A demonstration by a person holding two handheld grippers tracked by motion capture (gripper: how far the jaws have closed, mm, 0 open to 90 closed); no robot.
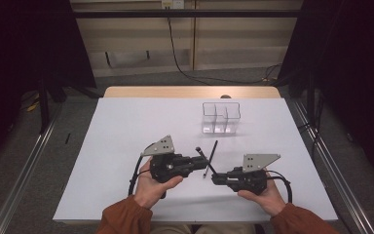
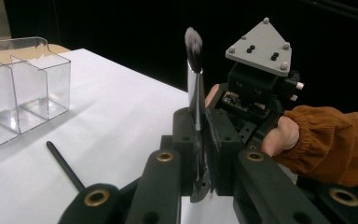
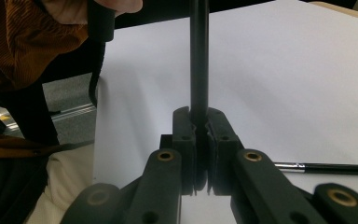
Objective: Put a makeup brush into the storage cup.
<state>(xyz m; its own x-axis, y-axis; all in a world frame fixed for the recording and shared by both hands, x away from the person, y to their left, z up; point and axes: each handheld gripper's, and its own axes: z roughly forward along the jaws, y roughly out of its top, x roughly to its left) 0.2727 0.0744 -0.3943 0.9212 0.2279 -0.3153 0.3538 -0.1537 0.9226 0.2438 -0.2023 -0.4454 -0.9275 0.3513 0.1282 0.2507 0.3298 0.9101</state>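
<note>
A makeup brush with a silver ferrule and a dark tuft runs between my two grippers above the white table. My left gripper is shut on the ferrule, and the tuft sticks up past its jaws. My right gripper is shut on the black handle, which rises straight out of its jaws. A second brush lies flat on the table, crossing under the held one. Its handle lies left of my left gripper, and its ferrule end lies right of my right gripper.
A clear plastic organizer with several compartments stands beyond the grippers, right of the middle. In the left gripper view, one of its clear walls stands at the far left. The person's hand and orange sleeve hold the right gripper. Floor rails run along both table sides.
</note>
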